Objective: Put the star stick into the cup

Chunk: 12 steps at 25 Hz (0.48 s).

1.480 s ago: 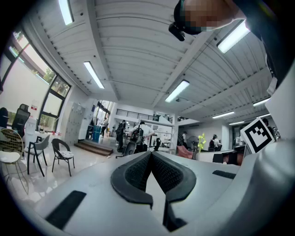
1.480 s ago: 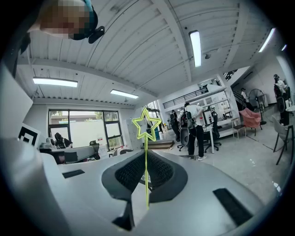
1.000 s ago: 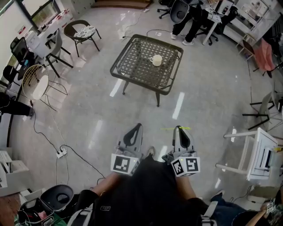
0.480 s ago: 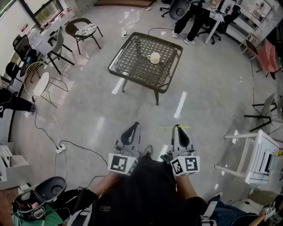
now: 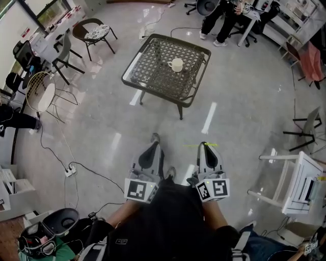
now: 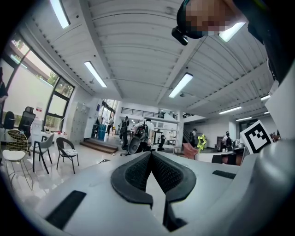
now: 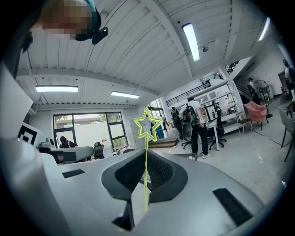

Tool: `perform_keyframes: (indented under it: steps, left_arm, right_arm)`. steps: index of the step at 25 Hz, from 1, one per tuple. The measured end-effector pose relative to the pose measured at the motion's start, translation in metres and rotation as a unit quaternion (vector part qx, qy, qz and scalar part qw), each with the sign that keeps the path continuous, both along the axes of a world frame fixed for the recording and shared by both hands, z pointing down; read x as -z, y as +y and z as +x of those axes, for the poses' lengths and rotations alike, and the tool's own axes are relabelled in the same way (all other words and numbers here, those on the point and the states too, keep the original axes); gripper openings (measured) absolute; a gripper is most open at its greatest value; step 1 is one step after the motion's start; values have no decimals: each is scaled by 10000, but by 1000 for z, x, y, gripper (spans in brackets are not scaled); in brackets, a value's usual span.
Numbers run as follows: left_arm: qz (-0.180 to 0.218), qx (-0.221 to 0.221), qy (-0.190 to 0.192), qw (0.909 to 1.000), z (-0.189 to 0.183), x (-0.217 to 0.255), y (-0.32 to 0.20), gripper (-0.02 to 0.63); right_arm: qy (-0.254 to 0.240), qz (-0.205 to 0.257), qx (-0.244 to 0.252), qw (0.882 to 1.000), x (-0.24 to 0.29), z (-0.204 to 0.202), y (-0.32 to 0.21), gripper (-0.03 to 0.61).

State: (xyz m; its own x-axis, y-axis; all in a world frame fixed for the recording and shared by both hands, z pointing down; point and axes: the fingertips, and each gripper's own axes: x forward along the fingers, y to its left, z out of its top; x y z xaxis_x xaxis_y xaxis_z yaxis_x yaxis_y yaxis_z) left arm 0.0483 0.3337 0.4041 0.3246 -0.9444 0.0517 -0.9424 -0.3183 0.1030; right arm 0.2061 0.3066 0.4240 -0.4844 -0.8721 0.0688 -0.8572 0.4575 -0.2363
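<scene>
In the head view a white cup [image 5: 177, 64] stands on the dark lattice table [image 5: 153, 76] a few steps ahead. Both grippers sit close to the body, far short of the table. My right gripper [image 5: 208, 147] is shut on the thin yellow-green star stick [image 5: 201, 146], which lies crosswise at its tips. In the right gripper view the stick [image 7: 146, 184] runs up between the shut jaws of the gripper [image 7: 146, 159], its star above the tips. My left gripper [image 5: 155, 147] [image 6: 150, 156] is shut and holds nothing. The star [image 6: 201, 141] shows small at the right of the left gripper view.
Chairs [image 5: 94, 34] and a wire chair [image 5: 42, 94] line the left side. A power strip with cables [image 5: 70, 172] lies on the floor at the left. A white side table [image 5: 300, 178] stands at the right. People [image 5: 219, 15] are at desks beyond the table.
The view has shifted slightly toward the table and a shoe now shows on the floor ahead of the left gripper. Both grippers keep their pose and hold.
</scene>
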Motion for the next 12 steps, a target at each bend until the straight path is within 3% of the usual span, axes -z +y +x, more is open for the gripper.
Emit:
perform_keyframes:
  steps: [12]
  left_arm:
    - [119, -175, 96, 9997, -32, 0, -131, 15]
  right_arm:
    - [171, 17, -240, 9996, -1, -27, -121, 17]
